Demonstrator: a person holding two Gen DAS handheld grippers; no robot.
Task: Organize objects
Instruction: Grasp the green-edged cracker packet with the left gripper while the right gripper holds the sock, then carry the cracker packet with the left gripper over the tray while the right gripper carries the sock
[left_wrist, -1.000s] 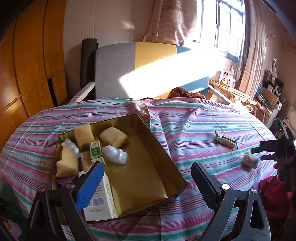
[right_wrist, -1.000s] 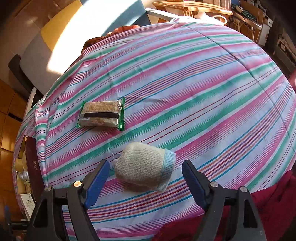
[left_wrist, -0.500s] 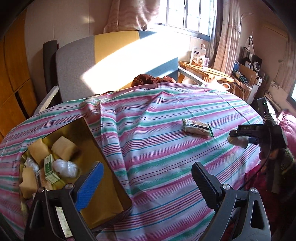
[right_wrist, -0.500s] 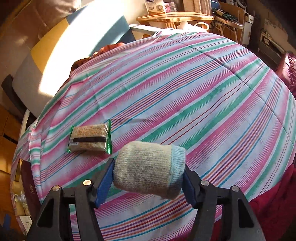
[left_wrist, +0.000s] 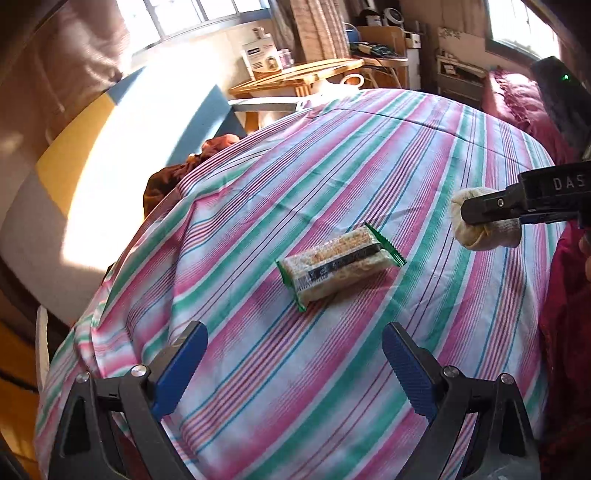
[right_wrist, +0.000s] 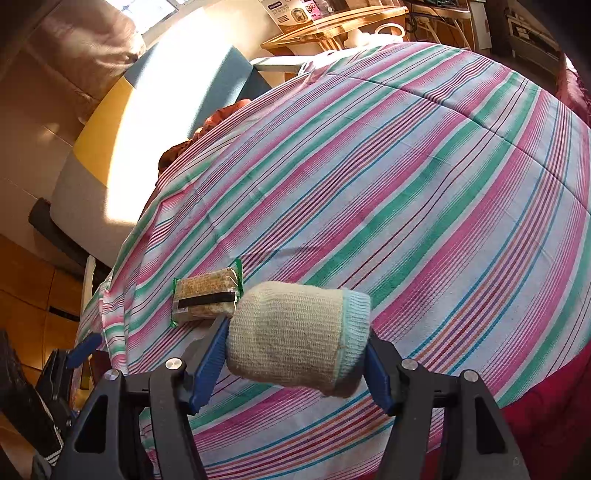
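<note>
Right gripper pinches rolled sock above striped tablecloth. Left gripper spread wide, nothing held. Only left view shows whole snack bar; right view half-hides it.

Our left hand-held gripper hovers with jaws spread wide and empty. Our right hand-held gripper is clamped, both pads pressing its load.
</note>
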